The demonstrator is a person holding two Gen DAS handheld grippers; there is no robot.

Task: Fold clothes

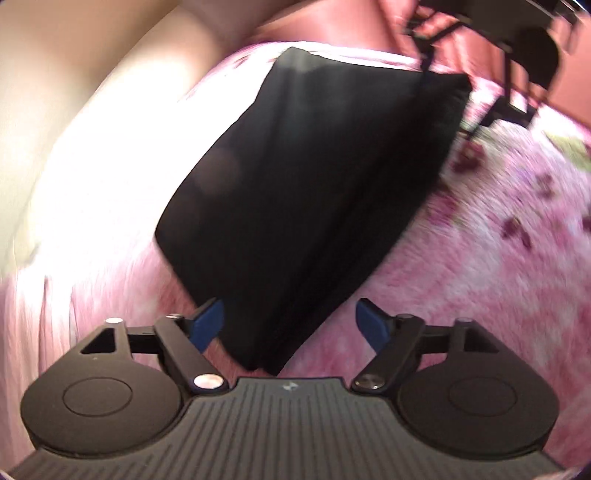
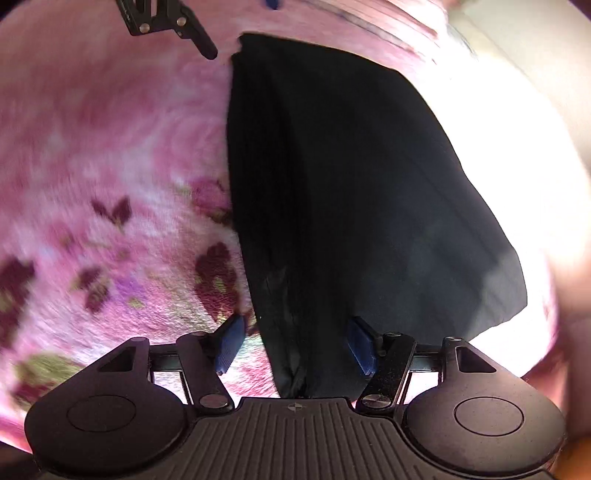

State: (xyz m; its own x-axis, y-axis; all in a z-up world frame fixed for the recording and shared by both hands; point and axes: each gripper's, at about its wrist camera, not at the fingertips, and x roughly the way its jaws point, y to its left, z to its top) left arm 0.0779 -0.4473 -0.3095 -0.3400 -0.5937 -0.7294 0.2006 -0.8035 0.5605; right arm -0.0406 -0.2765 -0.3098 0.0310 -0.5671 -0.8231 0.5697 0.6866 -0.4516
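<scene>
In the left wrist view, the far left of the frame is a cream wall or headboard, washed out by strong light. Below it and across the right side spreads a pink fleece blanket with dark flower prints. A black folded garment lies on the blanket through the middle of the frame, running from the upper centre down to a narrow corner at the bottom centre. The left gripper fills the lower edge; its two blue fingertips stand spread wide, one on each side of the garment's near corner. The left tip sits against or just over the cloth's edge, the right tip is clear of it, and nothing is pinched. At the upper right, the other gripper shows as a dark, blurred frame over the garment's far corner.

In the right wrist view, the flowered blanket takes the left half. At the upper left, part of the left gripper's black linkage hangs near the garment's far edge. The black garment fills the centre and right, with layered folds visible along its left edge, and glare behind it at the right. The right gripper sits at the bottom, its blue fingertips apart, straddling the garment's near end without clamping it.
</scene>
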